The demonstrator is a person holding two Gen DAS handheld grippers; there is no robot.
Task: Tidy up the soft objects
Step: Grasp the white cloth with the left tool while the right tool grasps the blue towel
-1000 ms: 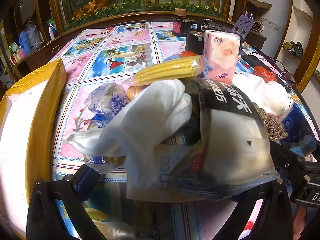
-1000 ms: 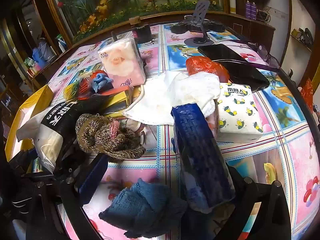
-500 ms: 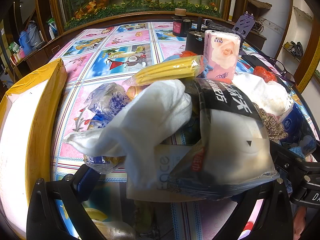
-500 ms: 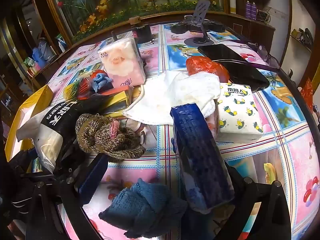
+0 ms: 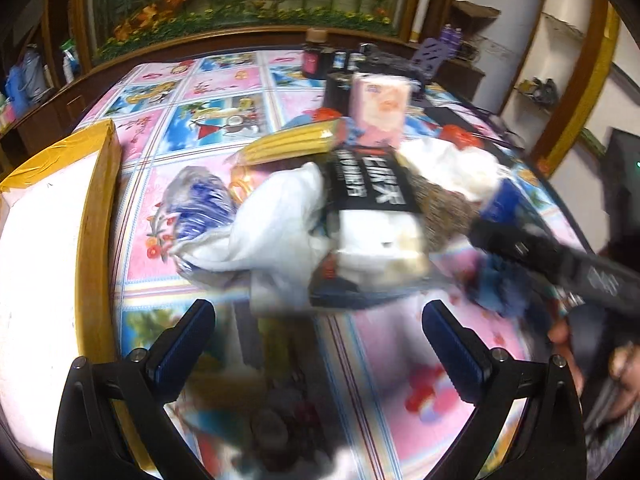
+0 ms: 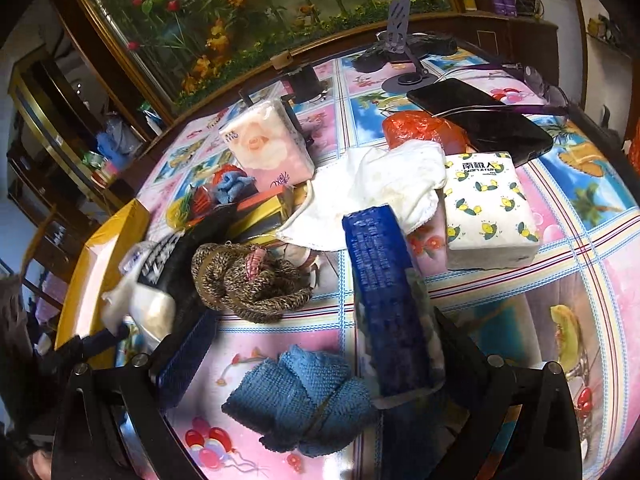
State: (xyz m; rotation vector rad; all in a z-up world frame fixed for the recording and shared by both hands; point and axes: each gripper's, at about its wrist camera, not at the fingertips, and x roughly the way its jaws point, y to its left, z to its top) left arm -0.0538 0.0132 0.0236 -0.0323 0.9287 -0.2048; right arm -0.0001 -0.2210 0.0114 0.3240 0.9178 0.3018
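A pile of soft things lies on the patterned table. In the left wrist view a white cloth point(image 5: 280, 220) and a black-and-white bag point(image 5: 372, 216) lie just beyond my left gripper point(image 5: 318, 332), which is open with nothing between its fingers. My right gripper point(image 6: 320, 360) is open over a blue knitted cloth point(image 6: 300, 396). A tall blue pack point(image 6: 384, 288) leans by its right finger. Ahead lie a brown knitted item point(image 6: 248, 280), a white towel point(image 6: 384, 184), a pink tissue pack point(image 6: 268, 144) and a white tissue pack point(image 6: 488, 208).
A yellow-rimmed box point(image 5: 96, 220) stands at the left table edge. A yellow packet point(image 5: 296, 144) and a blue-white plastic pack point(image 5: 200, 200) lie behind the cloth. A red bag point(image 6: 416, 128), a black phone point(image 6: 480, 116) and a phone stand point(image 6: 400, 40) sit at the back right.
My left gripper has drawn back and up from the bag and white cloth, and its view is blurred. The right gripper has shifted only slightly.
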